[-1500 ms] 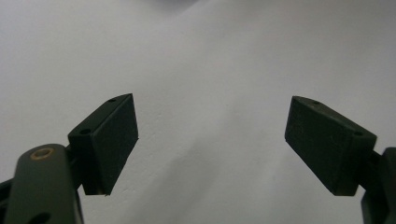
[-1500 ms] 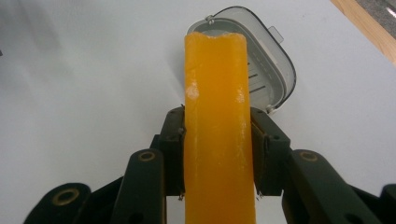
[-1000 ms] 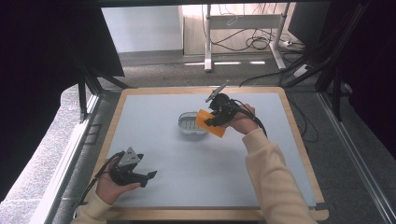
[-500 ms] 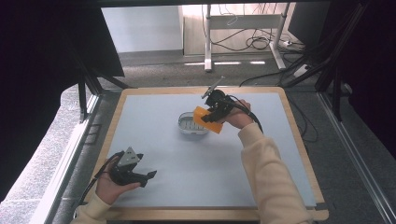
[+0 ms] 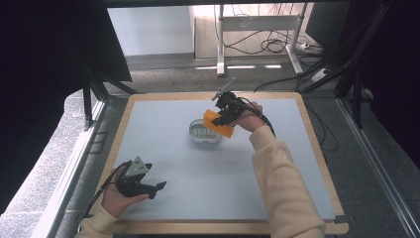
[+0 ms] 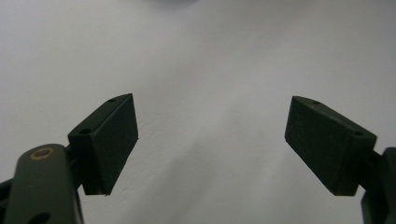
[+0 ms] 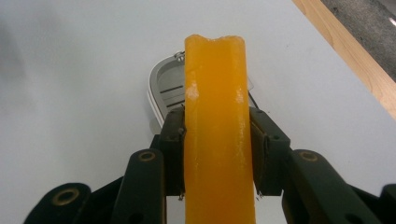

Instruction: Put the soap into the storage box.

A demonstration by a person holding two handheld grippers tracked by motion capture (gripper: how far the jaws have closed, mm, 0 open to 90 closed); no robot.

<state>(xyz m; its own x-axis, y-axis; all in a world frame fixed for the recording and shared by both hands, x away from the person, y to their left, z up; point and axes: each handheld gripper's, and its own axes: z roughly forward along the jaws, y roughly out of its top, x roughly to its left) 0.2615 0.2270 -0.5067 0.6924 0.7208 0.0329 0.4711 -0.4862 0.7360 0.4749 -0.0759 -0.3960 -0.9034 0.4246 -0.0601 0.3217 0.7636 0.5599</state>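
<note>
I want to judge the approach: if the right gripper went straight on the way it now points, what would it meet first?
Probably the metal dish. The right gripper, jaws shut on the orange sponge, points down toward it, and the dish lies just past the sponge's tip. How far above the dish the sponge hangs is unclear; beyond lies the table.

I am seeing grey bench [image 5: 198,168] with wooden rim sitting on dark floor; white desk frame [image 5: 257,29] standing beyond it, black cables [image 5: 277,45] lying tangled beneath that frame.
</note>
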